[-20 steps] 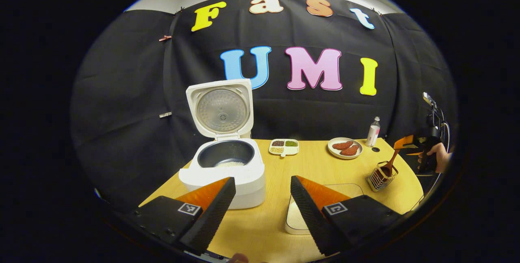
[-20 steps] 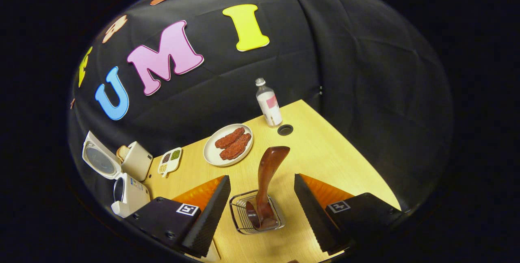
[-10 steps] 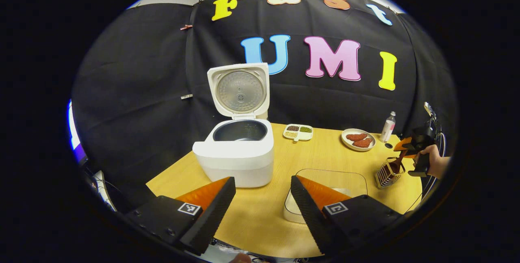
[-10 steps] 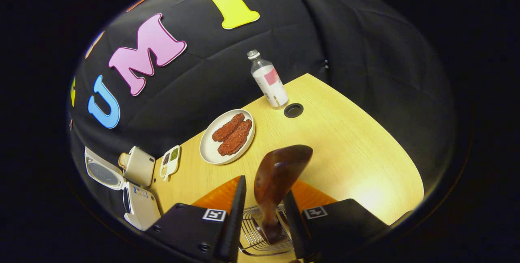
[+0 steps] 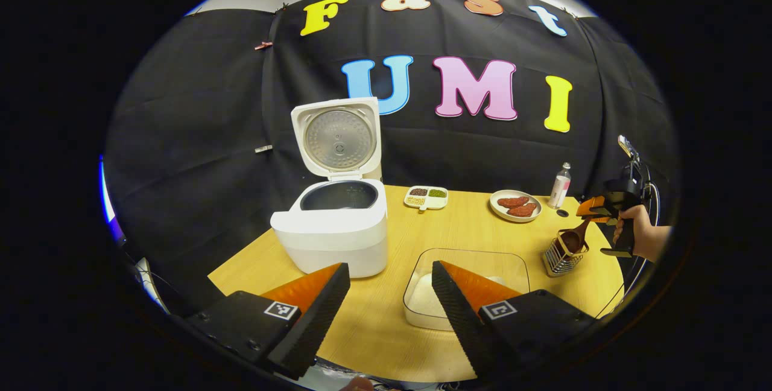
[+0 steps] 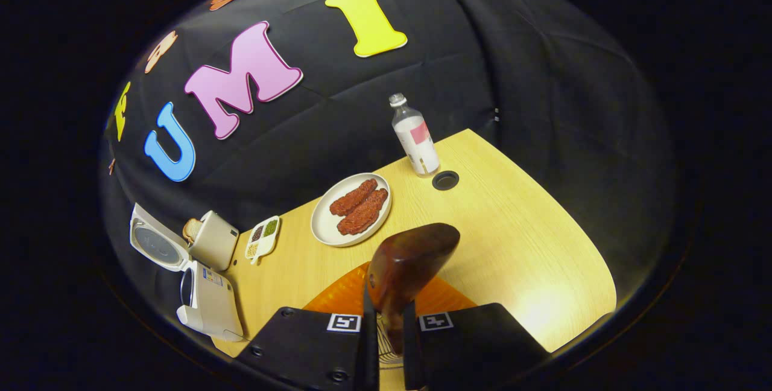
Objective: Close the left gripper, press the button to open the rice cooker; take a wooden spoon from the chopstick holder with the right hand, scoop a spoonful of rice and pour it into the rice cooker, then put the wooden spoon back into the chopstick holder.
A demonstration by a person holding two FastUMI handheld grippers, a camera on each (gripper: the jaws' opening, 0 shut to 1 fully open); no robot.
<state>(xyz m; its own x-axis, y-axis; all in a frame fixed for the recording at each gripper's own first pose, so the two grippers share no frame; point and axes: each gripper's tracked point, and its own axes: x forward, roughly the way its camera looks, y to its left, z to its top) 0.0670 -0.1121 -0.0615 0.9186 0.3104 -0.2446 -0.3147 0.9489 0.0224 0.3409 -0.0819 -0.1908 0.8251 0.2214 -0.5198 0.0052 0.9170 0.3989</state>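
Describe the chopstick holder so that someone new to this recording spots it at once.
Start at the yellow wooden table and go to its right end, past the clear rice container. The chopstick holder is the small wire basket standing there. It alone is open metal mesh, with the dark wooden spoon rising from it into the right claw.

Rice cooker (image 5: 335, 228): white, lid up. Wooden spoon (image 6: 405, 264): dark brown, upright in wire chopstick holder (image 5: 558, 258). Rice (image 5: 426, 300): clear container.
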